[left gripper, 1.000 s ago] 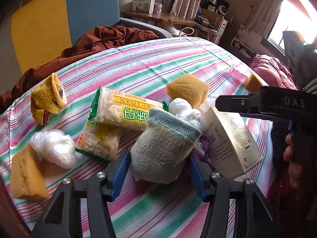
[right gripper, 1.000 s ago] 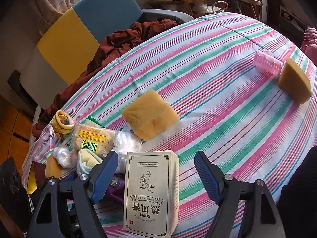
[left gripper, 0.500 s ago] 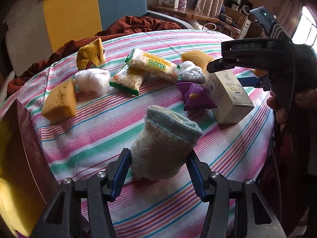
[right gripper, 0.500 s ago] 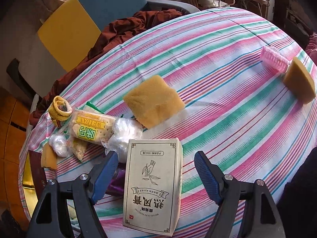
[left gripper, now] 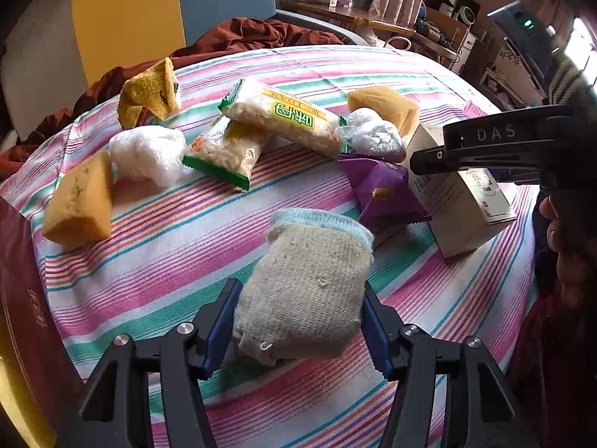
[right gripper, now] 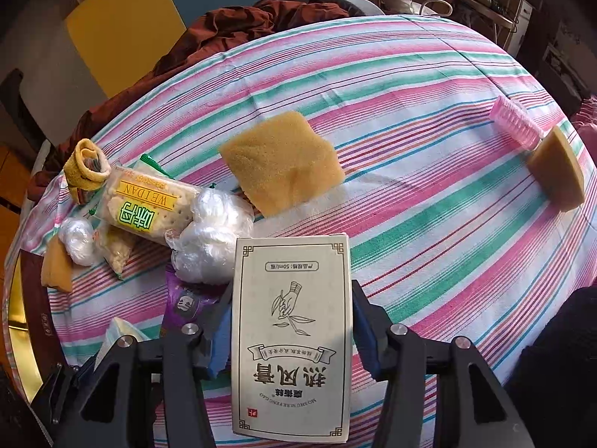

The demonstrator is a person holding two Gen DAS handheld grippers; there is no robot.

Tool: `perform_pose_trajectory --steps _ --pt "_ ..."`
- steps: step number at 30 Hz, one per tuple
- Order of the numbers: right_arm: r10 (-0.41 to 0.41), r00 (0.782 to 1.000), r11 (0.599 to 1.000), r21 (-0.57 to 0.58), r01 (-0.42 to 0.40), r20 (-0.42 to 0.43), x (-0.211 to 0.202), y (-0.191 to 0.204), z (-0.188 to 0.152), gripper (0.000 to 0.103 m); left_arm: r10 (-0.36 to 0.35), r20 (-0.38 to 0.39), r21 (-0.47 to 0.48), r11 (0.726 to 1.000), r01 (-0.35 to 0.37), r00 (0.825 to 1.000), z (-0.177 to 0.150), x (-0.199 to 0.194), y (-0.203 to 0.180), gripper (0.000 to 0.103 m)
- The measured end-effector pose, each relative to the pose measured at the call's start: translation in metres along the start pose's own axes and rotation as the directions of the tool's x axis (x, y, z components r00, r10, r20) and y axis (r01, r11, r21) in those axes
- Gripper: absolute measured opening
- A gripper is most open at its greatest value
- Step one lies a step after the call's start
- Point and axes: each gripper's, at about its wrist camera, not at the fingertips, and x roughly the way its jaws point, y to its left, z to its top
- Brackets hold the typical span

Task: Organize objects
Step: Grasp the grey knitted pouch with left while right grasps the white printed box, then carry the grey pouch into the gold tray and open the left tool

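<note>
Clutter is crowding the striped worktop (right gripper: 429, 194): 2 cracker packs (left gripper: 283, 119), sponges (right gripper: 283, 166), plastic wads (left gripper: 149, 153). Left gripper (left gripper: 298, 321) jaws, easing wider, are flanking the grey sock (left gripper: 309, 291). Right gripper (right gripper: 291, 332) jaws, just narrowed, are pinching the white box (right gripper: 291, 332), half-hiding a purple packet (right gripper: 186, 300).

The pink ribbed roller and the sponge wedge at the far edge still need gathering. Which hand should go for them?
Right, probably. In its view the pink roller and sponge wedge lie on its own side. But the right gripper has just closed on the white box, and the left gripper holds the grey sock.
</note>
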Motion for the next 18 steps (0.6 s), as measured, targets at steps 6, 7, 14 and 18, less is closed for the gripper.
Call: perform_pose_trajectory --steps 6,7,14,18 --pt "-0.042 0.999 0.999 -0.033 0.043 0.006 0.001 0.004 -0.001 0.052 0.018 0.058 0.025 0.999 -0.019 0.998 -0.013 -0.006 -0.002 0.059" --pt "-0.046 0.999 0.998 -0.035 0.046 0.006 0.003 0.007 0.001 0.052 0.022 0.065 0.030 0.999 -0.024 0.998 -0.014 -0.006 -0.002 0.059" --pt "-0.052 0.999 0.998 -0.040 0.053 0.006 0.003 0.009 0.002 0.052 0.030 0.080 0.027 0.999 -0.032 0.996 -0.017 -0.006 0.001 0.059" --pt "-0.062 0.998 0.997 -0.047 0.062 0.000 0.006 0.011 0.002 0.052 0.041 0.088 0.008 0.999 -0.042 0.995 -0.030 -0.015 0.001 0.057"
